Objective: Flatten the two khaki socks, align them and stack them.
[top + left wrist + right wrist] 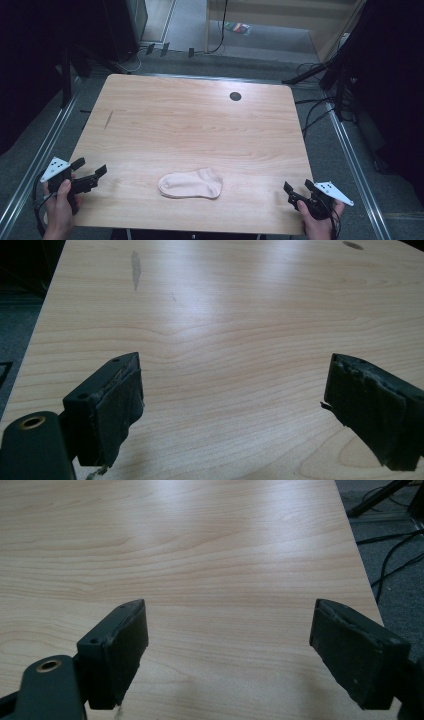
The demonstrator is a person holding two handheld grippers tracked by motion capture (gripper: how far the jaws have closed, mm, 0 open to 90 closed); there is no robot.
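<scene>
High view has a pale pink sock (191,184) lying flat on the wooden table (190,125), close to the near edge and roughly centred, toe end pointing toward the person's left and cuff toward the right. Using the sock as the landmark: the left gripper (91,169) sits well off to its left, near the table's left edge, and the right gripper (299,186) is well off to its right by the near right corner. Neither one touches it. There's also a small dark hole (235,96) in the tabletop, far beyond the sock.

Both tools are released, with jaws spread wide and nothing between them. Left gripper view looks past its own left gripper (232,390) at bare wood grain, and the right gripper view shows the same over its right gripper (227,630).

My guess at what could go wrong from here: the sock is thin and lies flat, so a jaw coming in too shallow could just skate over the fabric or shove it along the smooth wood instead of pinching it. It's also close to the near edge, so a push that way could slide it off. And grabbing only the top layer would leave it hanging bunched up.
</scene>
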